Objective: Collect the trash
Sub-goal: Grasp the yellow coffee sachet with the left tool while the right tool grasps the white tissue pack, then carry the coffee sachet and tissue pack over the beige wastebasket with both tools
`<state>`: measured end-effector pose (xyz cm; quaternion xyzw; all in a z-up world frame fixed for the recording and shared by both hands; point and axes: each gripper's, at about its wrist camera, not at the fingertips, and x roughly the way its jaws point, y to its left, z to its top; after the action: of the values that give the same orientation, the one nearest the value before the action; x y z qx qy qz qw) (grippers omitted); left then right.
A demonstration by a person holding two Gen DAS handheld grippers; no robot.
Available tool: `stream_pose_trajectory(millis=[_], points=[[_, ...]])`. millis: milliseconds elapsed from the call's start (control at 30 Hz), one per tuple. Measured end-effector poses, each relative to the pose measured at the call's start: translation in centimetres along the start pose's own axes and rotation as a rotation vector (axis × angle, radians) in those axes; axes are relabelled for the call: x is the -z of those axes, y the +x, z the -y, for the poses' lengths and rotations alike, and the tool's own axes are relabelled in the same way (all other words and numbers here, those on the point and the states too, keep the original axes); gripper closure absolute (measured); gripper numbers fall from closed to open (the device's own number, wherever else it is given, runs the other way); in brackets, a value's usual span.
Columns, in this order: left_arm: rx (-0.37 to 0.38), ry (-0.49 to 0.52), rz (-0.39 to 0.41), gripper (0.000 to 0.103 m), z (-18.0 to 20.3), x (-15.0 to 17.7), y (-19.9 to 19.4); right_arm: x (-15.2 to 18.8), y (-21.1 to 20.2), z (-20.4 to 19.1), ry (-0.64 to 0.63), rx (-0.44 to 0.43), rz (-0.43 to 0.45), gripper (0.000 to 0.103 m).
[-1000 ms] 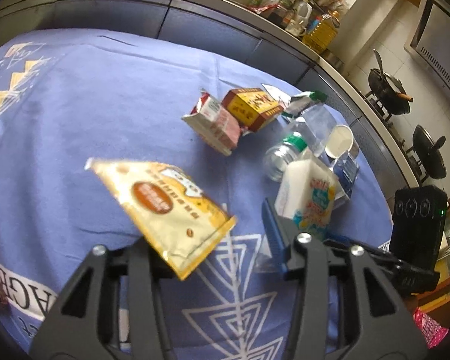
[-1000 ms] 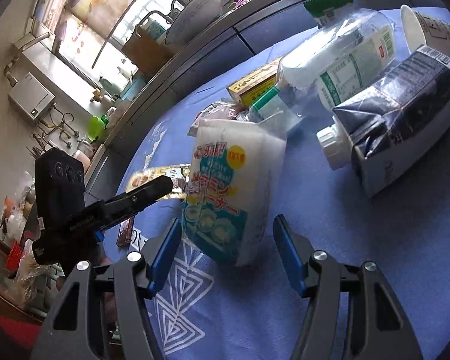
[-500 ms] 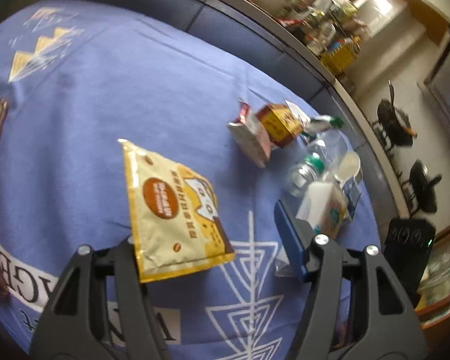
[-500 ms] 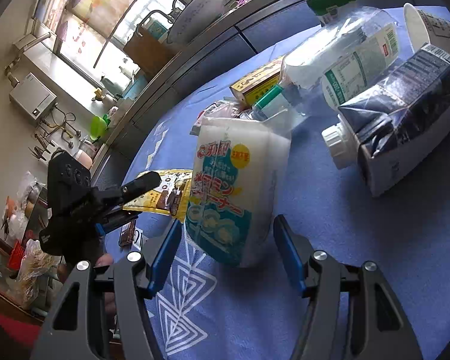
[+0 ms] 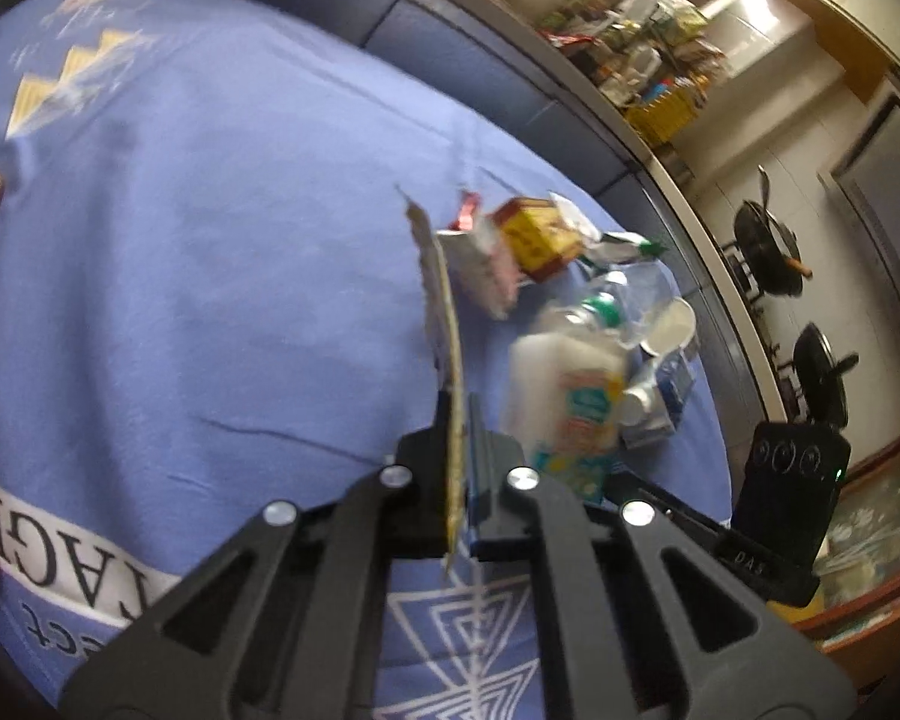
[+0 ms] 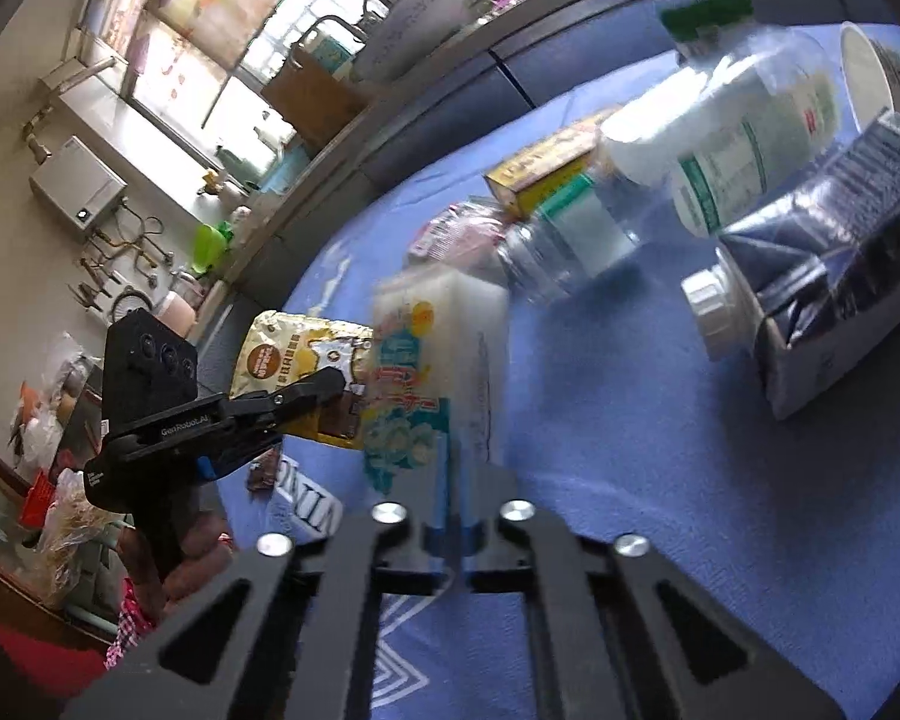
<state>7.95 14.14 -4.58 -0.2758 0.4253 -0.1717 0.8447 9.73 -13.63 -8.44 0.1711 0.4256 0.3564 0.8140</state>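
Both jaws have just snapped shut. A second ago each stood wide around its piece; now both pinch.

My left hand-held gripper (image 5: 459, 420) is clamped on the yellow coffee sachet (image 5: 444, 312), which has turned edge-on to the left wrist camera and stands up from the pads, clear of the blue cloth-covered surface (image 5: 210, 240).

My right hand-held gripper (image 6: 455, 468) is closed tight on the white sponge pack (image 6: 438, 360), squeezing its lower edge thin; the pack is blurred.

Left lying on the surface: clear plastic bottle (image 6: 678, 192), dark blue carton (image 6: 834, 276), yellow box (image 6: 540, 174), paper cup (image 6: 864, 78), pink wrapper (image 6: 456, 228).

My read: two pieces secured, ready to carry off. No bin in view. Most of the heap remains uncollected.
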Motion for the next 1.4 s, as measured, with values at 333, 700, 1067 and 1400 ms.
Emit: stream_pose_trajectory(millis=[333, 700, 1067, 1400], points=[[-0.034, 0.169, 0.018, 0.100, 4.8, 0.6, -0.2, -0.1, -3.0, 0.6, 0.019, 0.019, 0.071, 0.103], [-0.053, 0.135, 0.001, 0.100, 3.2, 0.8, -0.1, 0.4, -0.6, -0.9, 0.042, 0.089, 0.048, 0.024], [-0.066, 0.113, 0.031, 0.100, 2.1, 0.5, -1.6, 1.3, 5.7, -5.9, -0.242, 0.335, -0.045, 0.024], [-0.038, 0.174, 0.022, 0.100, 5.2, 0.5, -1.5, 2.5, 1.3, -5.1, -0.252, 0.183, -0.019, 0.043]])
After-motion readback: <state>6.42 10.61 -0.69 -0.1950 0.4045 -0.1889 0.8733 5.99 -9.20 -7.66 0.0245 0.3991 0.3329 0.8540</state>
